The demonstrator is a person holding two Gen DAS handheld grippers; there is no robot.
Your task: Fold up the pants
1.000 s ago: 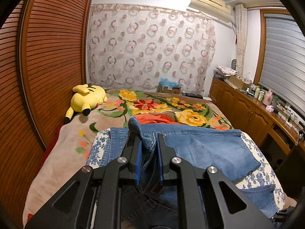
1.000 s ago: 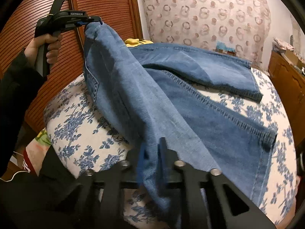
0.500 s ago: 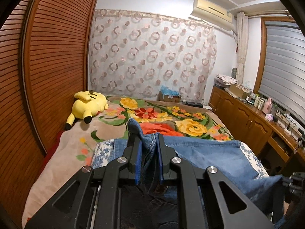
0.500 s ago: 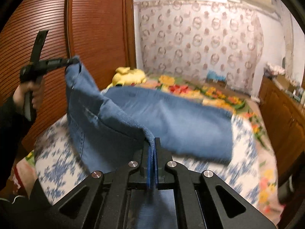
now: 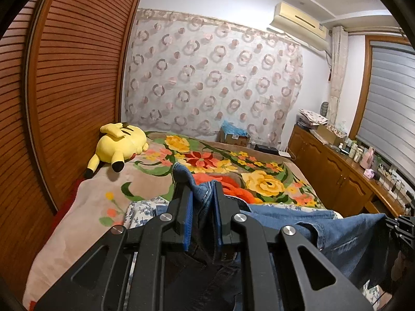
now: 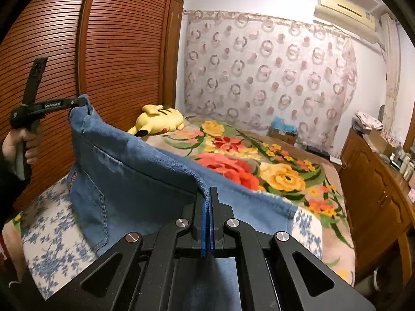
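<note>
While jeans (image 6: 135,181) hang lifted | L hand-held gripper (image 5: 201,194) clamps waistband | R hand-held gripper (image 6: 207,194) pinches, prob. hem

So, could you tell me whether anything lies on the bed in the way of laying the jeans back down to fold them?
Nothing visible does. Both grippers, left and right, grip the jeans above the floral sheet, which shows bare. The yellow plush toy lies well beyond, by the wardrobe.

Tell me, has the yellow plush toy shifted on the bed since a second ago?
No. The yellow plush toy lies at the same spot on the floral blanket, against the slatted wardrobe door.
</note>
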